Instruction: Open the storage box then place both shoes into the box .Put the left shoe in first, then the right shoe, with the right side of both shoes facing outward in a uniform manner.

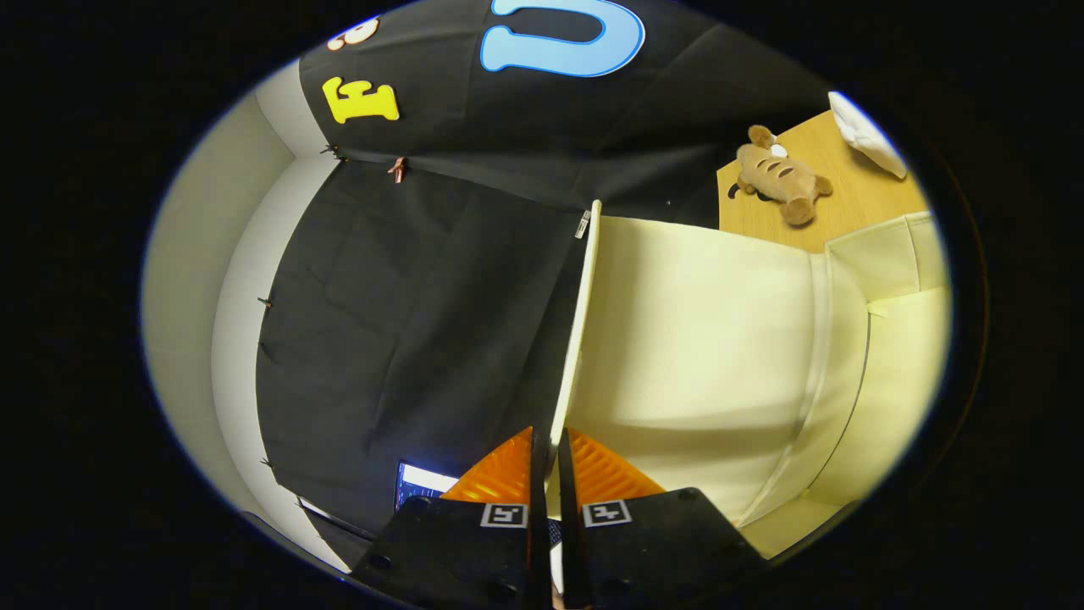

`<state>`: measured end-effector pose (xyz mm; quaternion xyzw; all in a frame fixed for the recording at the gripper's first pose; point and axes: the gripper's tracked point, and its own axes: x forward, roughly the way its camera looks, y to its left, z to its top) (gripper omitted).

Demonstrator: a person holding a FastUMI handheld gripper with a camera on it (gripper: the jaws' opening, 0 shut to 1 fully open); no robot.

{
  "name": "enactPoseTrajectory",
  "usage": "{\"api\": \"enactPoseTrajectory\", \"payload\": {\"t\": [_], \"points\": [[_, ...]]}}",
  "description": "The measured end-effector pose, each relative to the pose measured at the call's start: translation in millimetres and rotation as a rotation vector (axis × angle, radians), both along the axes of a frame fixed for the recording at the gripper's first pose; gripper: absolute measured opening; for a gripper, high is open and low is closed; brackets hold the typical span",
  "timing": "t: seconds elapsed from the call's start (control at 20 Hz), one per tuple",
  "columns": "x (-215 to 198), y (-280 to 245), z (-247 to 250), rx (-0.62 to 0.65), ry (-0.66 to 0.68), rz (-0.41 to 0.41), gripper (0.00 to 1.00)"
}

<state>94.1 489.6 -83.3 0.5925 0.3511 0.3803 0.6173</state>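
Claw pinched on the lower edge of the storage box's lid flap, both fingers pressed against the thin panel from either side, almost no gap between them.

Judged to be the opening step: lid flap lifted and stood on edge, running from the fingertips toward 12 o'clock. No shoe within sight, so neither left nor right shoe judged placed yet.

Storage box, pale cream fabric, spread from 1 to 4 o'clock of the fingers, inner face of the flap broad and bare, a seam and a folded side panel further out at 3 o'clock. Mouth of the box hard to make out; contents could not be told.

Desk, light wood, beyond the box at 2 o'clock, carrying a brown striped plush toy and, just past it, a white soft object, kind unclear. Small metal zipper pull at the flap's far top end, 12 o'clock.

Next move likely called for: swinging the flap fully back until it rests open unaided, loosening the pinch, then seeking the left shoe first, right side outward.

Writing: square coded markers on the claw body only; no brand or readable label on the box or toy.
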Motion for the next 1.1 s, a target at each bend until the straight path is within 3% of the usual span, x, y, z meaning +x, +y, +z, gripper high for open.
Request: {"api": "enactPoseTrajectory", "payload": {"t": [0.05, 0.3, 0.4, 0.75, 0.9, 1.1], "points": [[-2.3, 3.5, 0.9, 0.000, -0.005, 0.003, 0.14], [-4.1, 3.7, -6.0, -0.034, 0.004, 0.010, 0.81], [-5.8, 0.4, -8.2, -0.052, -0.001, 0.006, 0.85], [-14.8, -64.3, 1.1, -0.123, -0.169, -0.097, 0.86], [-12.2, -111.1, 5.1, -0.187, -0.263, -0.202, 0.85], [-3.8, -189.2, -13.5, -0.425, -0.384, -0.364, 0.85]]}}
